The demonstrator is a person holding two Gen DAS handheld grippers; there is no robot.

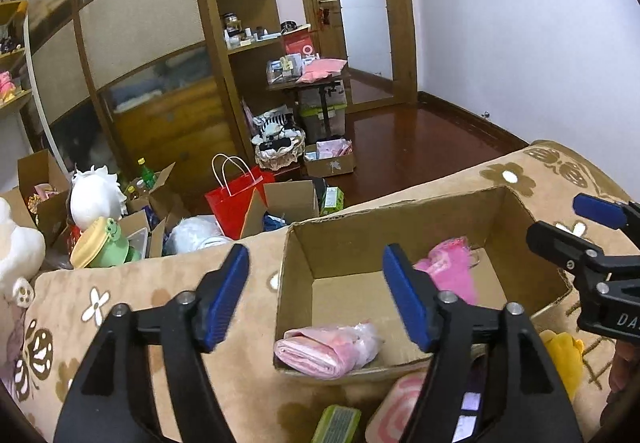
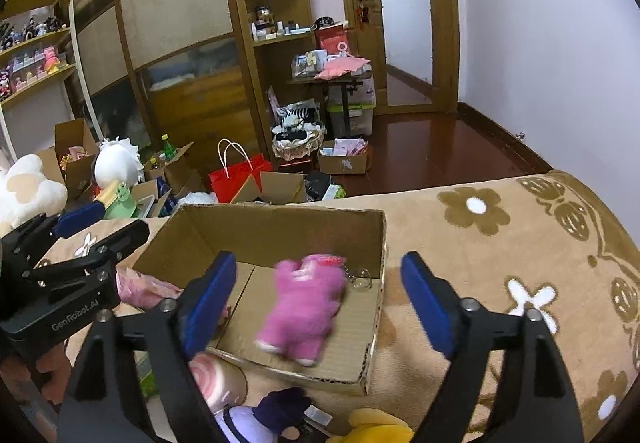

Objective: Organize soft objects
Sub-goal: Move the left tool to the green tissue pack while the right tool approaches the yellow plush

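Observation:
An open cardboard box [image 1: 516, 227] [image 2: 280, 227] stands on a tan flowered blanket. Inside lie a pink plush keychain toy [image 2: 304, 307] [image 1: 452, 267], blurred in the right wrist view, and a pink soft item wrapped in plastic [image 1: 328, 349] [image 2: 144, 289]. My left gripper [image 1: 316, 295] is open and empty over the box's near left corner. My right gripper [image 2: 320, 303] is open and empty above the pink plush. In front of the box lie a pink swirl plush [image 2: 216, 383] [image 1: 396, 407], a purple and white plush [image 2: 264, 417] and a yellow plush [image 2: 380, 427] [image 1: 564, 359].
The blanket [image 2: 500, 243] covers the bed to the right of the box. A green object [image 1: 336, 423] lies at the near edge. Beyond the bed the floor holds cardboard boxes, a red paper bag [image 1: 236, 195], white plush toys [image 1: 96, 195] and a wardrobe.

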